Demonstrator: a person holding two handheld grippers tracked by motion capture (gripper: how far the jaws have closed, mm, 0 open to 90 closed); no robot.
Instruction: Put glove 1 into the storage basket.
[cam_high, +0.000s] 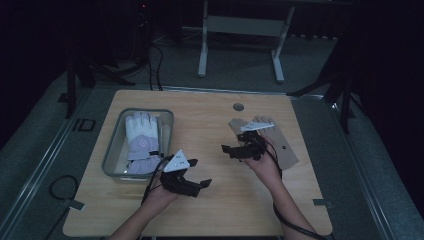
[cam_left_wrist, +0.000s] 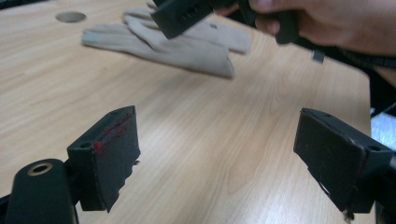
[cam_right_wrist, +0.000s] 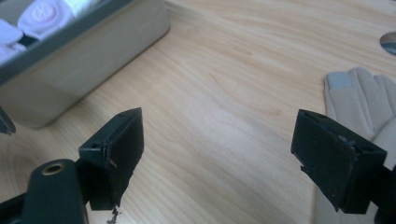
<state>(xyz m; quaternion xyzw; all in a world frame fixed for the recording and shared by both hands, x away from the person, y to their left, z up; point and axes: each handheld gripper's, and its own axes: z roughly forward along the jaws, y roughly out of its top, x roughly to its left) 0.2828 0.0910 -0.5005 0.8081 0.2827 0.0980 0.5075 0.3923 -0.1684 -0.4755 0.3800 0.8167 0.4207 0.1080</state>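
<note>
Wooden table (cam_high: 210, 125): beige glove (cam_high: 280, 145) flat at right, fingers pointing away from the person; white glove (cam_high: 142, 142) lengthwise in grey bin (cam_high: 111, 150). Left gripper (cam_high: 197, 172), right gripper (cam_high: 231, 151): jaws spread, empty.

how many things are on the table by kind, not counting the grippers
Gloves: 2, a white and lavender glove in the bin and a beige glove on the wood.
Bins: 1, the grey bin.
Total: 3.
</note>
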